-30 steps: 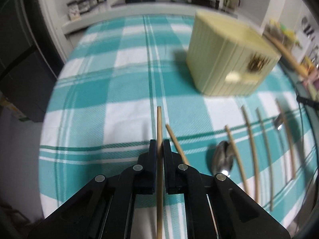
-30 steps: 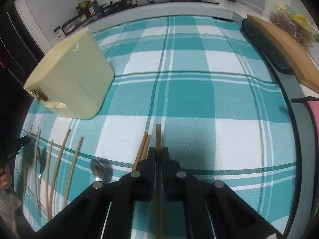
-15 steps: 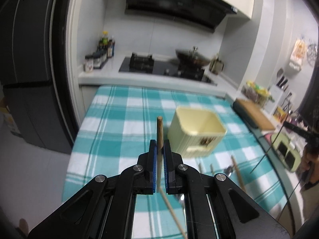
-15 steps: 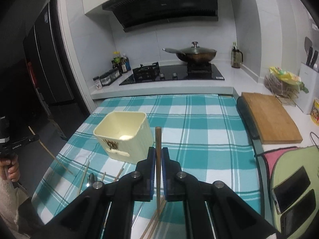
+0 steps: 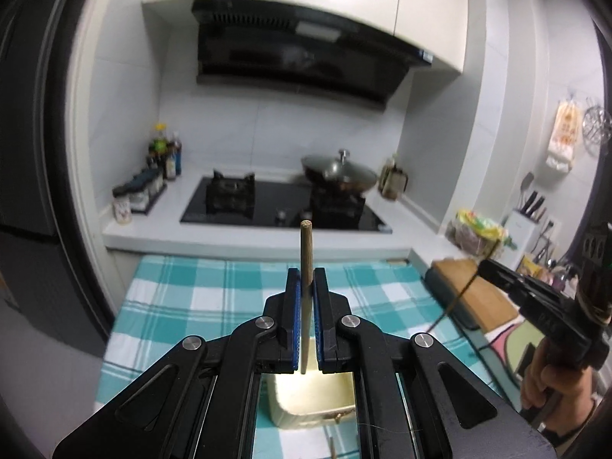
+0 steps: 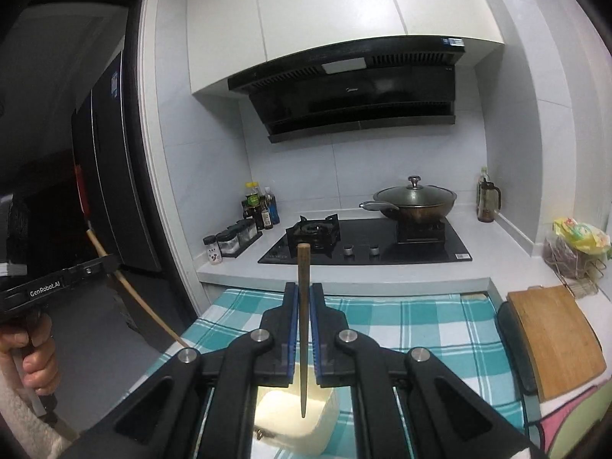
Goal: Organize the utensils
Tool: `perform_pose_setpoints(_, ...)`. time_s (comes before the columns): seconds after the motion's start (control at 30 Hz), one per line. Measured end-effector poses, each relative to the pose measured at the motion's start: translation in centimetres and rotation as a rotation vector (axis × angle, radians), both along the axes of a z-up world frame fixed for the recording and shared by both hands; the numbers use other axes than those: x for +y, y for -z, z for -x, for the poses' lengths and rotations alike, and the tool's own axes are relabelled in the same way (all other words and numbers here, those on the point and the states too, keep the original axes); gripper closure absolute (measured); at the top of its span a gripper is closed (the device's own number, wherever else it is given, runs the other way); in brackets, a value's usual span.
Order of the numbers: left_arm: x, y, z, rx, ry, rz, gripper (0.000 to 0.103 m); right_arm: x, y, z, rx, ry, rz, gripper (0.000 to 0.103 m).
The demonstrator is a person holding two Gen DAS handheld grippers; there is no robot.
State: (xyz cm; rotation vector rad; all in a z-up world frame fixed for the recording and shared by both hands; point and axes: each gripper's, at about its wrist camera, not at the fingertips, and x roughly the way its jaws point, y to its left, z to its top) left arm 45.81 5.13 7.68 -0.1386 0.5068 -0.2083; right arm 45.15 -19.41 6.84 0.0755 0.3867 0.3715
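Observation:
My left gripper is shut on a wooden chopstick that stands upright between its jaws, raised above the cream utensil holder. My right gripper is shut on another chopstick, whose lower tip hangs over the same holder. Each gripper shows in the other's view: the right one at the right edge, the left one at the left edge, each with its chopstick. One more chopstick end lies on the cloth below the holder.
The table carries a teal checked cloth. A wooden cutting board lies at its right side. Behind is a counter with a hob, a lidded wok and spice jars. A dark fridge stands left.
Both grippers have lifted their chopsticks off the cloth, tilted them upright and brought them above the cream holder. The views have swung from the table to the kitchen wall.

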Motion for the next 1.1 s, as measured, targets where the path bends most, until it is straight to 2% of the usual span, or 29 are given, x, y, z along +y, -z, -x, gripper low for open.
perform_pose_setpoints(0.13,-1.9,5.2,-3.8,0.185,0.057,-0.014,0.099,2.0,4.2,-3.5,0.169,-0.028,0.0,0.097)
perform_pose_setpoints(0.27,-2.9,9.9,-6.7,0.327,0.071,-0.012,0.098,3.9,8.3,-6.5,0.317,-0.063,0.044,0.097)
perform_pose_setpoints(0.33,-3.4,11.7,-7.4,0.368,0.065,-0.014,0.098,4.6,10.0,-7.5,0.372,-0.074,0.061,0.096)
perform_pose_setpoints(0.37,-3.6,12.2,-7.4,0.377,0.055,-0.012,0.092,5.0,10.7,-7.9,0.398,-0.083,0.074,0.096)
perform_pose_setpoints(0.43,-3.5,12.7,-7.0,0.393,0.041,0.024,0.072,5.2,11.7,-8.0,0.42,-0.089,0.078,0.093)
perform_pose_setpoints(0.47,-3.2,12.5,-6.4,0.386,0.039,0.045,0.056,5.1,11.6,-7.7,0.416,-0.084,0.061,0.093)
perform_pose_setpoints(0.5,-2.9,12.3,-5.7,0.372,0.043,0.056,0.046,4.8,11.7,-7.2,0.402,-0.082,0.038,0.088)
perform_pose_setpoints(0.53,-2.6,12.1,-4.3,0.351,0.052,0.048,0.043,4.3,11.2,-6.4,0.383,-0.077,0.014,0.074)
perform_pose_setpoints(0.6,-1.9,12.1,-2.0,0.328,0.06,-0.011,0.036,3.2,10.8,-4.8,0.339,-0.052,0.005,0.057)
perform_pose_setpoints(0.63,-1.2,12.4,0.1,0.311,0.053,-0.064,0.033,2.5,10.6,-3.7,0.321,-0.046,0.016,0.056)
perform_pose_setpoints(0.7,0.6,13.7,4.2,0.269,0.026,-0.13,0.02,0.7,10.9,-1.1,0.299,-0.047,0.05,0.056)
perform_pose_setpoints(0.77,2.8,16.3,8.0,0.252,-0.015,-0.15,0.013,-1.8,12.1,2.3,0.284,-0.017,0.096,0.051)
perform_pose_setpoints(0.8,4.0,18.1,9.7,0.267,-0.051,-0.161,0.013,-3.5,13.5,4.5,0.269,0.018,0.126,0.046)
perform_pose_setpoints(0.87,6.4,22.0,12.4,0.315,-0.129,-0.158,0.013,-6.2,16.4,7.5,0.268,0.093,0.172,0.045)
perform_pose_setpoints(0.93,8.7,25.6,14.1,0.366,-0.211,-0.144,0.013,-9.3,21.0,10.2,0.334,0.191,0.204,0.045)
perform_pose_setpoints(1.03,10.5,28.8,14.3,0.417,-0.284,-0.155,0.015,-12.0,26.4,11.7,0.454,0.3,0.24,0.045)
perform_pose_setpoints(1.1,10.6,29.9,14.0,0.417,-0.29,-0.177,0.015,-13.1,28.2,12.2,0.477,0.341,0.227,0.045)
